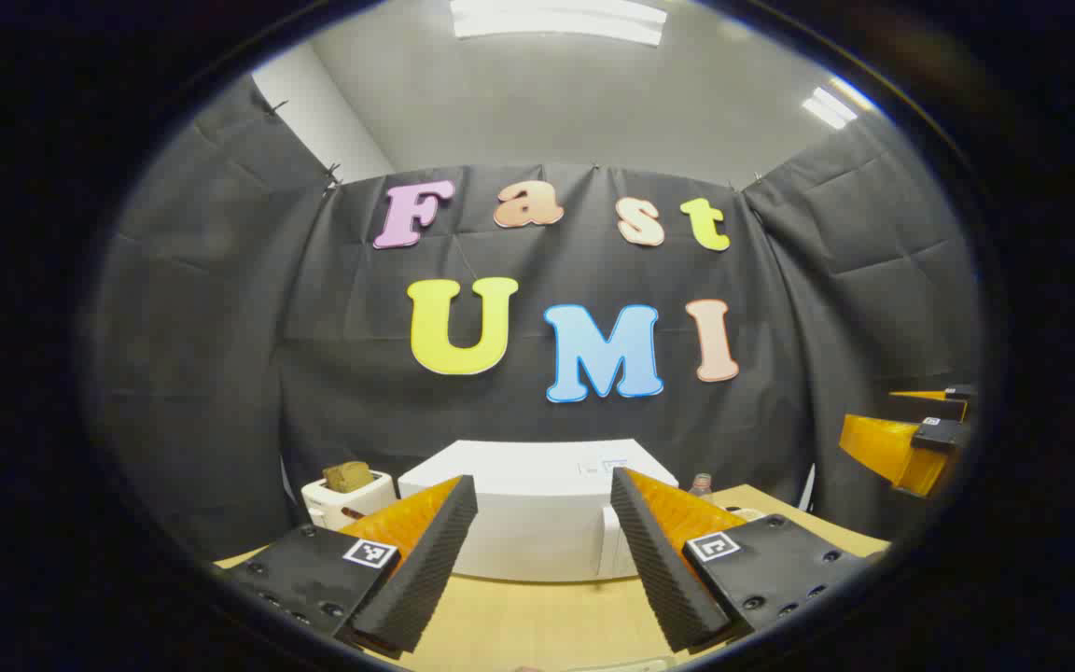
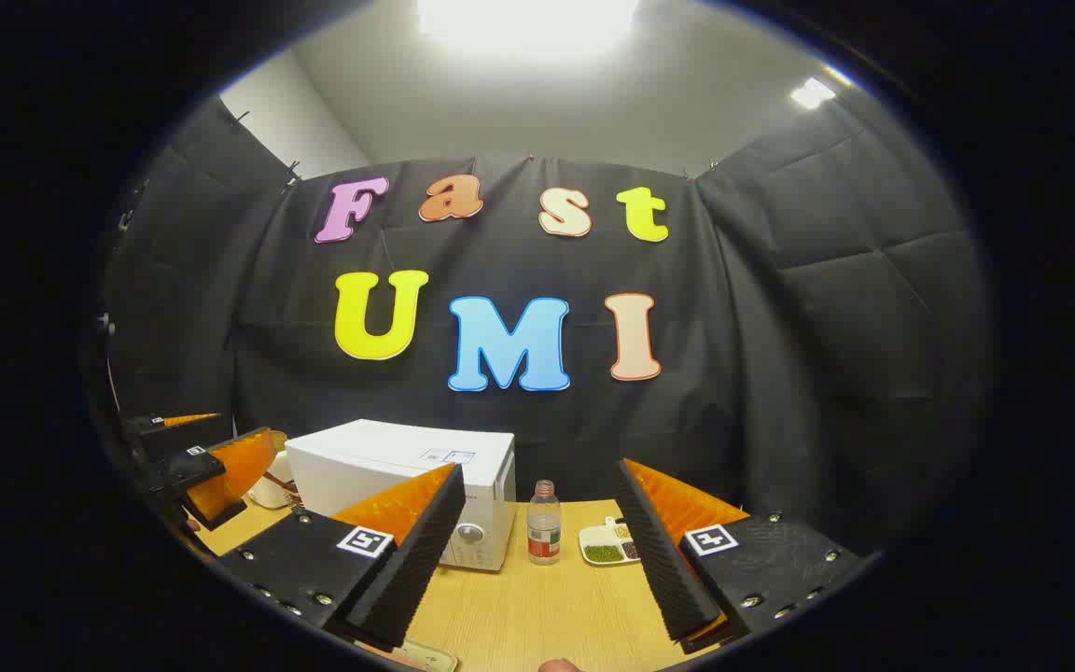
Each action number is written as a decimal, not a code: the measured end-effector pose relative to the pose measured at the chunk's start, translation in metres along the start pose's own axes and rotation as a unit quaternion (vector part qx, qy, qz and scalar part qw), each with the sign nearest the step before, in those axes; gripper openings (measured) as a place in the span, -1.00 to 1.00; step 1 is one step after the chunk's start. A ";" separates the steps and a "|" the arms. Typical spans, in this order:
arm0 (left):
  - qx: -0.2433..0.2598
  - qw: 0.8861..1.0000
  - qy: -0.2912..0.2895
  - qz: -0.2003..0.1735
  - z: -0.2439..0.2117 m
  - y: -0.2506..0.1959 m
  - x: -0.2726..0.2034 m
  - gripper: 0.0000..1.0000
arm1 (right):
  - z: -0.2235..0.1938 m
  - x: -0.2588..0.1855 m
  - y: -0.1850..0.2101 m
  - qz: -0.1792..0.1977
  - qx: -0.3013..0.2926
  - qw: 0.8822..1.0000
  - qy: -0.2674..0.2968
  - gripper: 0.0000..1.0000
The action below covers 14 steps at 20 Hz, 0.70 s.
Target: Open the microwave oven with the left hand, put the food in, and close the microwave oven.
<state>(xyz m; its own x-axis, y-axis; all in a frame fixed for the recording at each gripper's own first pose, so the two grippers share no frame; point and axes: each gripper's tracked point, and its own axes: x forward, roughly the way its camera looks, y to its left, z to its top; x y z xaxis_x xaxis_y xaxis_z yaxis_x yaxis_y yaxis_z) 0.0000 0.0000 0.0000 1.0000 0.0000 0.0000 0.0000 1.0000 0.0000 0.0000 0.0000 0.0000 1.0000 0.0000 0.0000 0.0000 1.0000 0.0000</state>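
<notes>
Facing shut microwave (image 1: 537, 513), grippers apart

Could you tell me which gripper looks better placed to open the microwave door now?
Left: the open left gripper faces the closed microwave head-on; the right gripper sits off to its side.

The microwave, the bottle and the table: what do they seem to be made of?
Microwave: probably painted metal or plastic, its white shell smooth and matte. Bottle: likely clear plastic, since it is see-through. Table: wood or wood-look laminate, showing pale grain lines.
</notes>
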 end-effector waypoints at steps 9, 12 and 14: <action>0.006 1.000 0.003 -0.003 -0.001 0.001 -0.001 0.88 | -0.006 -0.009 0.000 0.003 0.001 1.000 0.012 0.95; 0.008 1.000 0.002 0.000 0.000 0.002 -0.003 0.99 | -0.003 -0.009 0.001 0.004 0.003 1.000 0.011 0.95; 0.009 1.000 -0.001 0.003 0.003 0.005 -0.005 1.00 | -0.003 -0.010 0.000 0.004 0.002 1.000 0.012 0.95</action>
<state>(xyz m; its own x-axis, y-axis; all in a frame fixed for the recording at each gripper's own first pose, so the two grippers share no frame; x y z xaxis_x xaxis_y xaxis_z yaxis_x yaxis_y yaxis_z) -0.0052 0.0046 0.0034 1.0000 0.0054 0.0021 -0.0054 0.9998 0.0178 -0.0099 0.0001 -0.0035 0.9997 0.0073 -0.0236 -0.0072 1.0000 0.0048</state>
